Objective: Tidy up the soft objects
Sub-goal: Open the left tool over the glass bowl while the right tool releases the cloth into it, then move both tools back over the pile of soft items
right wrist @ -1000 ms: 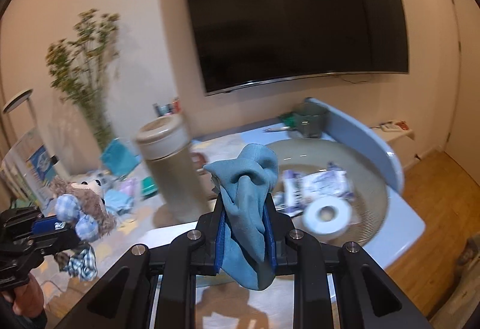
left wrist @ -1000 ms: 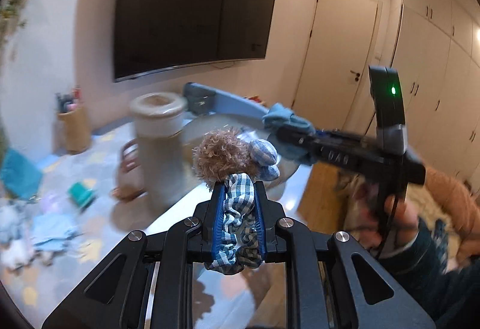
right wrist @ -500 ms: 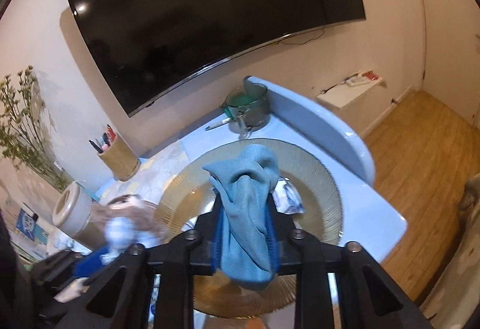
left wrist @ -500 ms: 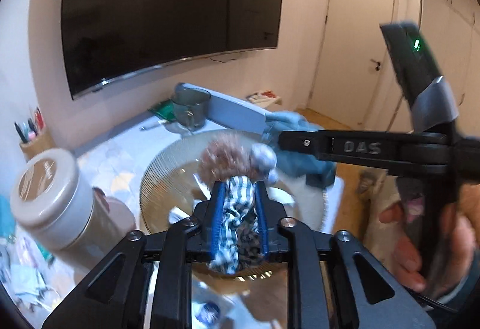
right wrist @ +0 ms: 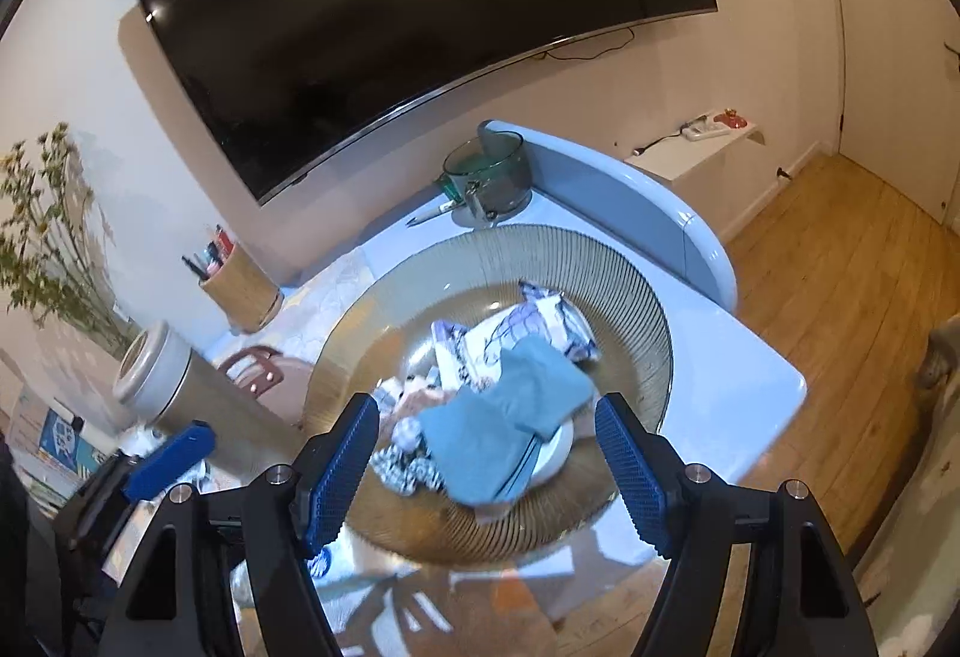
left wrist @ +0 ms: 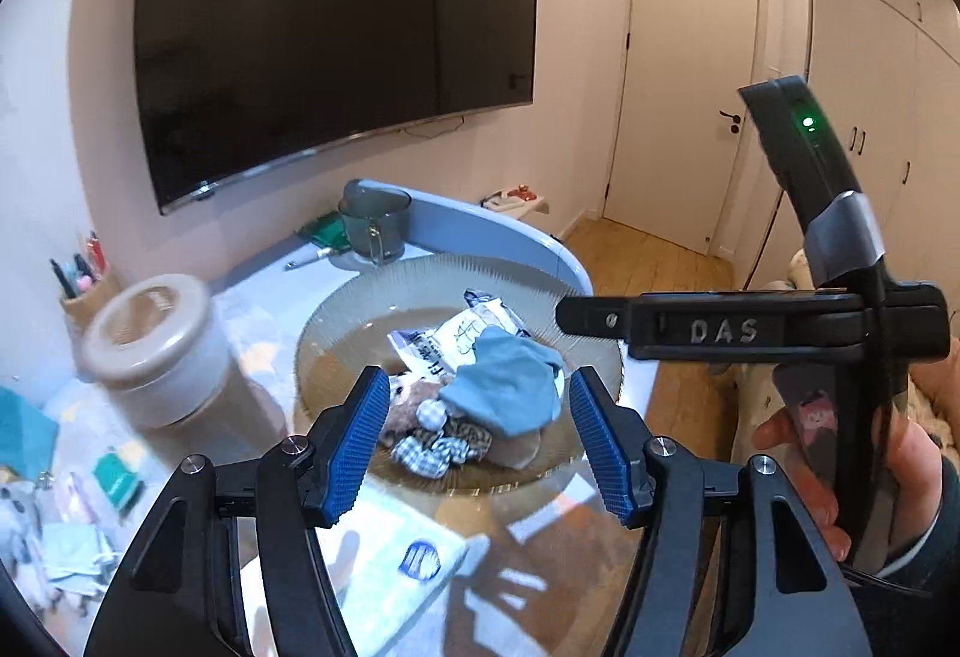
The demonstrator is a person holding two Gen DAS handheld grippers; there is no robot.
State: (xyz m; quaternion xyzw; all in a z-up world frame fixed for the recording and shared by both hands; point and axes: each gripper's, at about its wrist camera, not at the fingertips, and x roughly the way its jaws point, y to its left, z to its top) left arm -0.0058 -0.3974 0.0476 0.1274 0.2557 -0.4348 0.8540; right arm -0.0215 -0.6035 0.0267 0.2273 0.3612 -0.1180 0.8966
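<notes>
A ribbed glass bowl (left wrist: 336,321) (right wrist: 624,297) stands on the table. In it lie a blue cloth (left wrist: 504,387) (right wrist: 504,411), a small brown-haired doll in checked fabric (left wrist: 432,429) (right wrist: 402,453) and a white printed packet (left wrist: 462,333) (right wrist: 540,315). My left gripper (left wrist: 474,447) is open and empty just above the bowl's near side. My right gripper (right wrist: 486,459) is open and empty over the bowl too; in the left wrist view its finger (left wrist: 690,327) reaches in from the right.
A beige lidded canister (left wrist: 156,345) (right wrist: 162,387) stands left of the bowl. A glass mug (left wrist: 375,225) (right wrist: 492,171) and a pen holder (right wrist: 240,279) sit behind. Clutter of cloths and packets (left wrist: 72,507) lies at the left. A TV (left wrist: 330,27) hangs on the wall.
Both grippers opened and let go: the doll and the blue cloth dropped into the bowl. Both grippers tilted down over the bowl.
</notes>
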